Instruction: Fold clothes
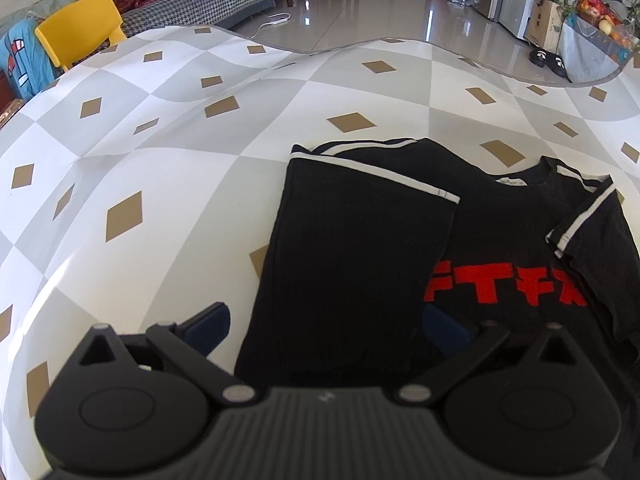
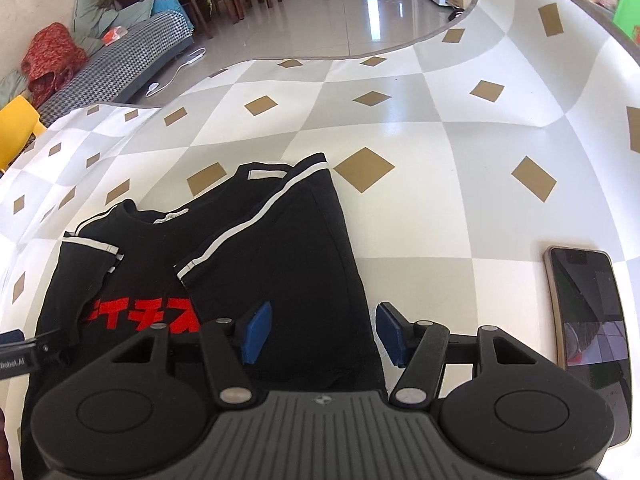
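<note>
We see a black T-shirt [image 1: 360, 248] lying flat on the checked worktop [image 1: 160, 128], collar away from us, hem toward the cameras, so its long axis runs from near to far. One side panel is folded in over the chest, its white-striped sleeve [image 1: 384, 176] laid slantwise across. Red print [image 1: 504, 286] shows partly on the uncovered half.

Left tongs [image 1: 324, 328] hang above the hem end, released, jaws wide, nothing between the blue pads, just cloth below. Right tongs [image 2: 320, 332] also released, jaws apart above the shirt's edge, the right pad out over bare worktop; no cloth pinched.

Only the right wrist view shows a phone [image 2: 588, 312] lying on the worktop well to the right of the shirt, and a bit of the left tongs at its left border. Only the left wrist view shows the other sleeve [image 1: 580, 216] clearly, plus slippers [image 1: 548, 60] on the floor. A yellow chair [image 1: 80, 28] appears in both views, cut off in the right.
</note>
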{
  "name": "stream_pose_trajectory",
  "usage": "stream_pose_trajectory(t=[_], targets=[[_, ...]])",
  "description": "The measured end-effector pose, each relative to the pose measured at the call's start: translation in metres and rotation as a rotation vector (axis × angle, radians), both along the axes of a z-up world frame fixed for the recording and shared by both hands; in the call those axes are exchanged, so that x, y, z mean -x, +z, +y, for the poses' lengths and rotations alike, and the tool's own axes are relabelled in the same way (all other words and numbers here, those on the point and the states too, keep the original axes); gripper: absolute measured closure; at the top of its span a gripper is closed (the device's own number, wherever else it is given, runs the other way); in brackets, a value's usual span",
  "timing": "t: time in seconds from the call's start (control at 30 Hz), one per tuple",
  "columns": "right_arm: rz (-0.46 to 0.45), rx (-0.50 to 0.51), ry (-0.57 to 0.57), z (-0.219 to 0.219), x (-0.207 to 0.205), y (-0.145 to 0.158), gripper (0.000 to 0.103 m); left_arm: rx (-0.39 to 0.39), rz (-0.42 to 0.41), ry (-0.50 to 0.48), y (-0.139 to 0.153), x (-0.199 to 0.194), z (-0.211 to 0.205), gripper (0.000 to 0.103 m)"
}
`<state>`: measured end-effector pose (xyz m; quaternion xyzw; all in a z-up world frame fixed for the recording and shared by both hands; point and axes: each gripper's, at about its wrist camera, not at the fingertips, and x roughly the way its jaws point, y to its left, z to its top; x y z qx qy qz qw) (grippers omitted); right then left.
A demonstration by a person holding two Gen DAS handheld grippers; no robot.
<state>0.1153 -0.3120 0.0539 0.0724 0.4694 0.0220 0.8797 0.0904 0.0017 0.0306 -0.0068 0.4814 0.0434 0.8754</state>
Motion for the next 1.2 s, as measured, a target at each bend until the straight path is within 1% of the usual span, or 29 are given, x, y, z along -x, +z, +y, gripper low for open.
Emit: stream_pose_trajectory(t=[0.17, 0.27, 0.4, 0.53, 0.57, 0.6, 0.63, 0.7, 0.73, 0.8, 0.83, 0.9, 1.0, 1.07, 1.2], targets=[[-0.004, 0.009, -0.01, -0.002, -0.004, -0.006, 0.046, -0.007, 0.027, -0.061, -0.01, 0.001, -0.017, 0.0], [-0.001, 0.015, -0.01, -0.002, -0.006, -0.011, 0.046, -0.004, 0.047, -0.067, -0.018, 0.0, -0.02, 0.0], [0.007, 0.019, -0.017, -0.003, -0.01, -0.02, 0.046, -0.011, 0.051, -0.073, -0.022, -0.001, -0.021, 0.0], [-0.019, 0.031, -0.004, 0.0, -0.011, -0.022, 0.046, 0.001, 0.052, -0.075, -0.022, -0.001, -0.021, 0.0], [-0.023, 0.039, 0.005, 0.002, -0.01, -0.022, 0.047, 0.004, 0.052, -0.075, -0.022, -0.001, -0.022, 0.0], [-0.027, 0.048, 0.014, 0.004, -0.01, -0.023, 0.052, 0.007, 0.053, -0.075, -0.022, -0.001, -0.022, 0.0], [-0.031, 0.057, 0.023, 0.006, -0.01, -0.023, 0.054, 0.01, 0.054, -0.074, -0.022, -0.001, -0.021, 0.0], [-0.039, 0.073, 0.038, 0.01, -0.009, -0.024, 0.061, 0.015, 0.056, -0.073, -0.022, -0.001, -0.021, 0.0], [-0.041, 0.078, 0.038, 0.01, -0.009, -0.024, 0.063, 0.016, 0.056, -0.073, -0.022, -0.001, -0.022, 0.0], [-0.046, 0.085, 0.038, 0.011, -0.009, -0.024, 0.072, 0.017, 0.056, -0.072, -0.022, -0.001, -0.022, 0.0], [-0.047, 0.082, 0.036, 0.01, -0.009, -0.024, 0.074, 0.018, 0.055, -0.072, -0.022, -0.001, -0.022, 0.0], [-0.047, 0.071, 0.038, 0.009, -0.009, -0.024, 0.083, 0.018, 0.055, -0.072, -0.022, 0.0, -0.022, 0.0], [-0.045, 0.063, 0.045, 0.01, -0.008, -0.023, 0.089, 0.018, 0.054, -0.072, -0.021, 0.001, -0.022, 0.0], [-0.049, 0.058, 0.046, 0.011, -0.007, -0.02, 0.091, 0.017, 0.053, -0.073, -0.022, 0.001, -0.022, 0.0], [-0.086, 0.051, 0.055, 0.013, -0.003, -0.009, 0.091, 0.017, 0.054, -0.075, -0.022, 0.0, -0.022, 0.0]])
